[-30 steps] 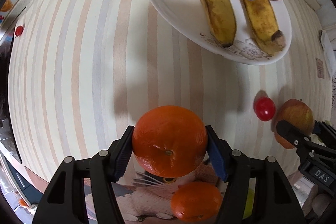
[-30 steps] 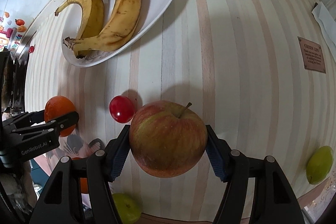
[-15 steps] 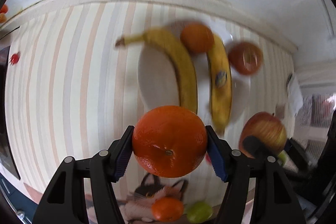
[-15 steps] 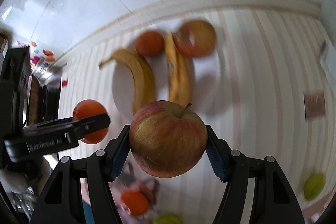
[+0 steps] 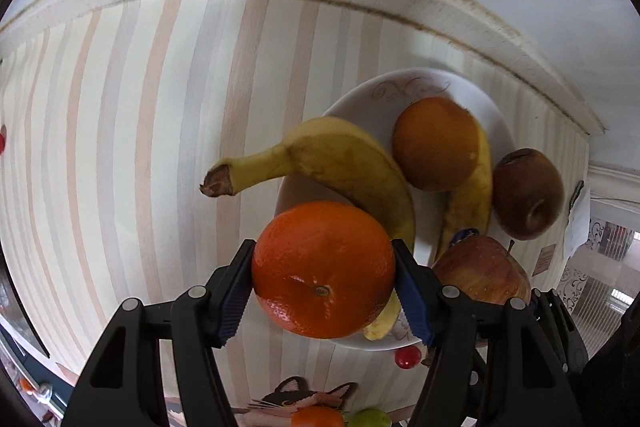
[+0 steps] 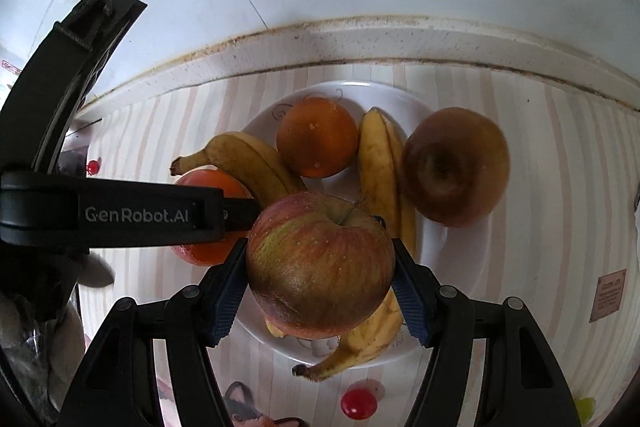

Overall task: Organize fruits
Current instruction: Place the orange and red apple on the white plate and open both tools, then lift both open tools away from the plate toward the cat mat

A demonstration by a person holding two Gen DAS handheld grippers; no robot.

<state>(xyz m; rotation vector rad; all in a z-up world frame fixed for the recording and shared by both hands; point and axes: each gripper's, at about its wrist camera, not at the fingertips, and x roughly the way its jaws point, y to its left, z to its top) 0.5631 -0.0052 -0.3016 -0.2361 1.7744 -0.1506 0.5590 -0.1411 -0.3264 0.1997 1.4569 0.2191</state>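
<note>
My left gripper (image 5: 324,283) is shut on an orange (image 5: 324,269) and holds it above the near left edge of the white plate (image 5: 404,91). My right gripper (image 6: 320,267) is shut on a red-green apple (image 6: 320,263), above the plate (image 6: 460,259); that apple also shows in the left wrist view (image 5: 484,271). On the plate lie two bananas (image 5: 340,155) (image 6: 380,163), a second orange (image 6: 318,137) and a dark red apple (image 6: 454,167). The left gripper's body (image 6: 120,213) crosses the right wrist view.
A small red tomato (image 6: 359,405) lies on the striped cloth just in front of the plate. A cat-picture mat (image 5: 300,403) holds another orange (image 5: 318,418) and a green fruit (image 5: 368,418). A second green fruit (image 6: 584,407) lies at the right. The wall runs close behind the plate.
Both grippers lifted their fruit off the table and carried it forward over the plate. The plate is now much closer, directly under both fruits.
</note>
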